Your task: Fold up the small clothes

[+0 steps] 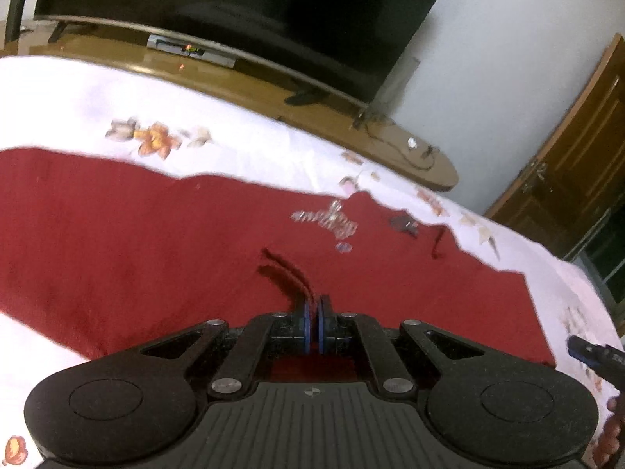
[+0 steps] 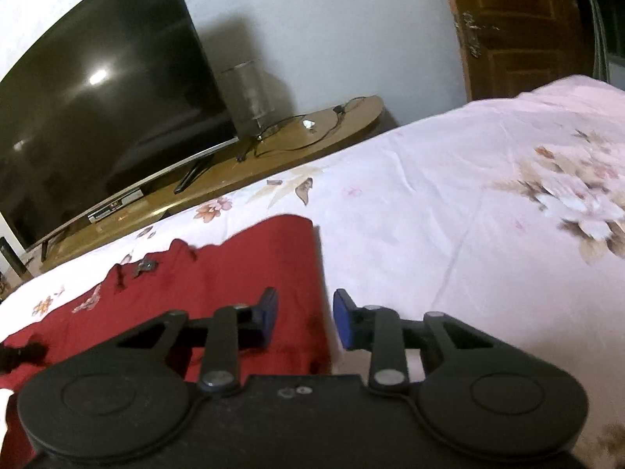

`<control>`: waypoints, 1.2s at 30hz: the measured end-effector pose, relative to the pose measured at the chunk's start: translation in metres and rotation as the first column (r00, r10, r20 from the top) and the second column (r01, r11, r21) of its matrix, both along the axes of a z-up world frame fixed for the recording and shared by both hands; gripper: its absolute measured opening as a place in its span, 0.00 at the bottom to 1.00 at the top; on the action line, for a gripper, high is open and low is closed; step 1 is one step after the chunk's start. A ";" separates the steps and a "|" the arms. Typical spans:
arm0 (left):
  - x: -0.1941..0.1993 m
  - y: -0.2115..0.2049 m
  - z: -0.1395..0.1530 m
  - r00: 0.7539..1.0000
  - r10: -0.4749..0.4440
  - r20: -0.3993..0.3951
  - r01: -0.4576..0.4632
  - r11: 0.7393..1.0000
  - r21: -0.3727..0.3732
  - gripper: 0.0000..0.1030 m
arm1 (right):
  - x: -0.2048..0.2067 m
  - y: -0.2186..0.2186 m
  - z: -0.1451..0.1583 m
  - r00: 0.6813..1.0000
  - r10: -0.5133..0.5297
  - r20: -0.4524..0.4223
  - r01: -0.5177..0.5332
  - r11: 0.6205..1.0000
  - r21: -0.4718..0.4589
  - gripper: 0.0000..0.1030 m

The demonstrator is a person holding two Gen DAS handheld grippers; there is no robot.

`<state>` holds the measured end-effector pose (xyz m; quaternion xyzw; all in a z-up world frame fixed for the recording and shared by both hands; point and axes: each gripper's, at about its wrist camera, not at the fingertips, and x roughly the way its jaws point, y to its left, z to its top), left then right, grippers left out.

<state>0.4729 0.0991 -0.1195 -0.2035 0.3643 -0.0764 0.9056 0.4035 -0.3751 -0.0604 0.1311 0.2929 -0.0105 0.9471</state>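
Observation:
A dark red garment (image 1: 156, 234) with a small silver print (image 1: 328, 222) lies spread flat on the white floral bedsheet (image 1: 254, 136). My left gripper (image 1: 314, 310) sits low over the middle of the cloth, its blue pads together and a raised ridge of red fabric (image 1: 287, 277) running into them. In the right wrist view the garment (image 2: 234, 273) fills the lower left. My right gripper (image 2: 306, 314) stands open astride the garment's right edge, one blue pad (image 2: 269, 310) over the red cloth, the other over the sheet, neither pressing. The right gripper's tip (image 1: 586, 349) shows at the left view's right edge.
Beyond the bed's far edge stands a low wooden TV bench (image 2: 312, 144) with a big dark television (image 2: 97, 117), a set-top box (image 1: 183, 49), a grey cylinder (image 2: 246, 97) and loose cables. A brown wooden door (image 2: 519, 27) is at the far right.

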 end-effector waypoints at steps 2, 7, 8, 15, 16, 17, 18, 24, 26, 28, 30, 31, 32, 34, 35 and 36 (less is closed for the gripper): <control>-0.001 0.001 -0.009 1.000 0.008 -0.015 -0.008 1.000 -0.003 0.03 | 0.020 0.005 -0.020 0.995 0.033 -0.092 -0.036 0.999 -0.032 0.18; -0.008 0.004 -0.020 1.000 0.026 -0.001 -0.026 0.999 -0.035 0.03 | 0.026 0.004 -0.040 0.985 0.066 -0.157 -0.077 0.995 -0.066 0.19; -0.008 0.005 -0.020 0.999 0.032 0.003 -0.032 0.999 -0.042 0.03 | 0.025 0.002 -0.041 0.985 0.071 -0.155 -0.082 0.995 -0.062 0.19; -0.025 0.003 -0.007 0.993 0.087 0.085 -0.089 0.996 0.012 0.03 | 0.025 0.006 -0.041 0.985 0.084 -0.150 -0.097 0.992 -0.082 0.22; -0.023 0.003 -0.014 0.995 0.089 0.042 -0.091 0.995 0.031 0.03 | 0.027 0.005 -0.041 0.986 0.085 -0.147 -0.098 0.992 -0.081 0.22; -0.022 0.003 -0.020 0.996 0.084 0.021 -0.084 0.996 0.037 0.03 | 0.026 0.004 -0.041 0.986 0.085 -0.144 -0.097 0.992 -0.079 0.22; -0.023 0.005 -0.021 0.996 0.080 0.034 -0.081 0.996 0.034 0.03 | 0.026 0.003 -0.041 0.986 0.086 -0.143 -0.098 0.992 -0.078 0.22; -0.028 0.013 0.002 0.988 0.136 0.078 -0.141 0.988 0.068 0.04 | 0.027 -0.002 -0.032 0.982 0.116 -0.147 -0.125 0.991 -0.055 0.33; -0.017 0.018 0.008 0.986 0.139 0.094 -0.146 0.987 0.073 0.33 | 0.025 -0.009 -0.017 0.989 0.134 -0.059 -0.136 0.990 -0.036 0.42; -0.002 0.018 0.009 0.983 0.158 0.098 -0.166 0.983 0.076 0.85 | 0.037 -0.017 -0.008 0.990 0.139 -0.006 -0.139 0.990 -0.026 0.48; 0.014 0.016 0.007 0.988 0.125 0.089 -0.131 0.989 0.066 0.83 | 0.062 -0.033 -0.008 0.991 0.137 0.008 -0.137 0.988 0.077 0.47; 0.021 0.012 0.005 0.991 0.111 0.076 -0.116 0.991 0.065 0.80 | 0.073 -0.041 -0.010 0.992 0.125 0.015 -0.126 0.985 0.120 0.46; 0.025 0.009 0.002 0.993 0.096 0.066 -0.101 0.992 0.074 0.77 | 0.085 -0.050 -0.013 0.994 0.109 0.014 -0.110 0.981 0.163 0.46; 0.030 -0.002 -0.005 0.995 0.098 0.023 -0.101 0.982 0.161 0.58 | 0.107 -0.061 -0.023 0.995 0.100 -0.008 -0.095 0.968 0.232 0.45; 0.029 -0.005 -0.008 0.994 0.105 0.034 -0.110 0.976 0.187 0.50 | 0.118 -0.065 -0.029 0.993 0.116 -0.026 -0.105 0.960 0.259 0.45; 0.028 -0.006 -0.009 0.993 0.108 0.044 -0.114 0.974 0.195 0.38 | 0.128 -0.067 -0.036 0.988 0.142 -0.052 -0.122 0.951 0.284 0.44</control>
